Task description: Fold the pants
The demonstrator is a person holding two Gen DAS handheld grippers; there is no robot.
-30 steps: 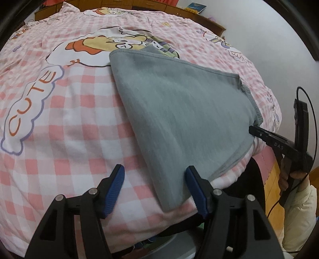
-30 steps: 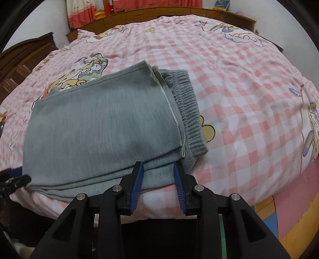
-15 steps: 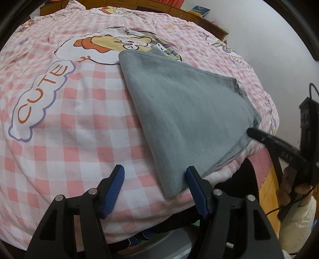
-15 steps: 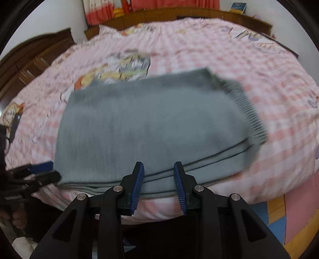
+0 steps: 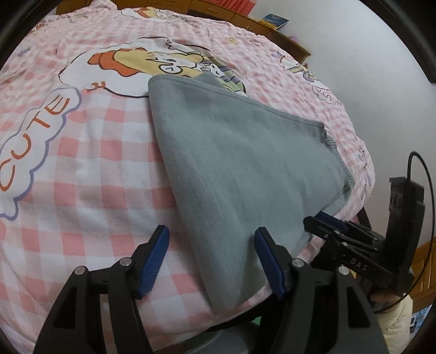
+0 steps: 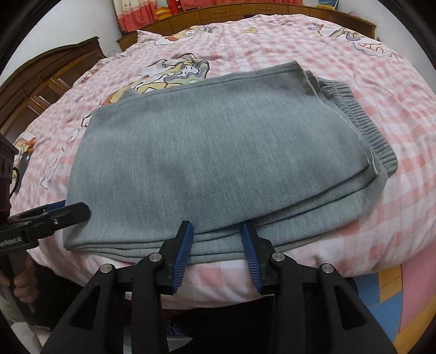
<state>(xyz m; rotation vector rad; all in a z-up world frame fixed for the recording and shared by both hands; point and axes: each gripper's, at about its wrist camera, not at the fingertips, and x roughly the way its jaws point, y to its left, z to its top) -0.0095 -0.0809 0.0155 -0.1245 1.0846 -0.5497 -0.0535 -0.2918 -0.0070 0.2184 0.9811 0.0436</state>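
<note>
left wrist: looks from the bed's (image 5: 81, 168) near edge, facing far and rightward across the pants' (image 5: 245, 163) near left corner, close | right wrist: sits low at the near edge, facing far over the pants' (image 6: 218, 152) near side, close | shared: pants, pink checked bedcover, each other's hand-held gripper

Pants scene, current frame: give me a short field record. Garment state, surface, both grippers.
garment: grey pants, folded into a flat stack of layers
waistband: ribbed elastic pokes out at the stack's right end in the right wrist view
surface: pink checked bedspread with cartoon prints
position: stack lies near the bed's front edge
left gripper: open, fingers either side of the stack's near corner
right gripper: open, at the stack's front edge, not clamped
background: wooden headboard, white wall
</note>
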